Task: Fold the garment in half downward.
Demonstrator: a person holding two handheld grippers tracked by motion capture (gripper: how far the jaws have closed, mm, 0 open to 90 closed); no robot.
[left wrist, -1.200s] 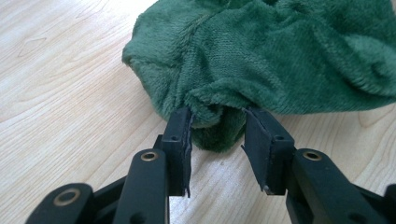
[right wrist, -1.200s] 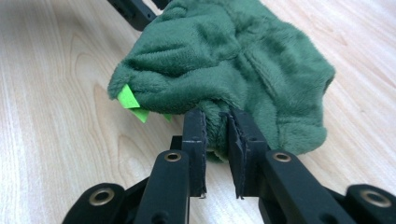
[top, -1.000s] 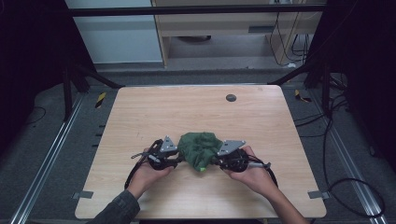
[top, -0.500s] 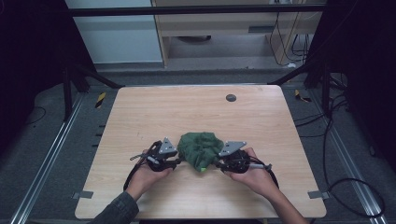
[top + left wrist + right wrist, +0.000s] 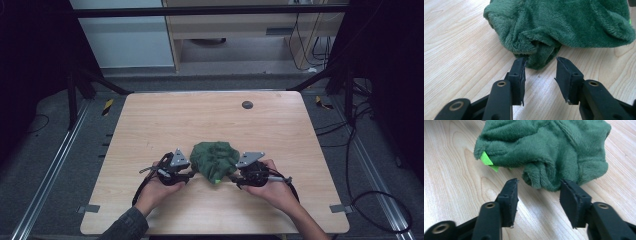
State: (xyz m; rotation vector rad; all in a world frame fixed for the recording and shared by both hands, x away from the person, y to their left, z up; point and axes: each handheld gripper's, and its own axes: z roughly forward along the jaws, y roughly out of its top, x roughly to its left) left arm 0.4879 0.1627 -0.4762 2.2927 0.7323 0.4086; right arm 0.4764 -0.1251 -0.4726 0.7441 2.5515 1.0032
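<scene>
My left tongs [image 5: 540,72] and right tongs [image 5: 539,192] both stand apart, each at a fold of the plush green cloth [image 5: 215,159] bunched on the wooden counter [image 5: 210,120]. The right gripper view adds a lime tag [image 5: 487,160]. Whether the pads touch fabric is unclear.

Light wooden table [image 5: 150,125]; crumpled green cloth [image 5: 215,157] on it.

High view overhead facing forward, gripper views close, sharing green cloth [image 5: 215,159]
</scene>
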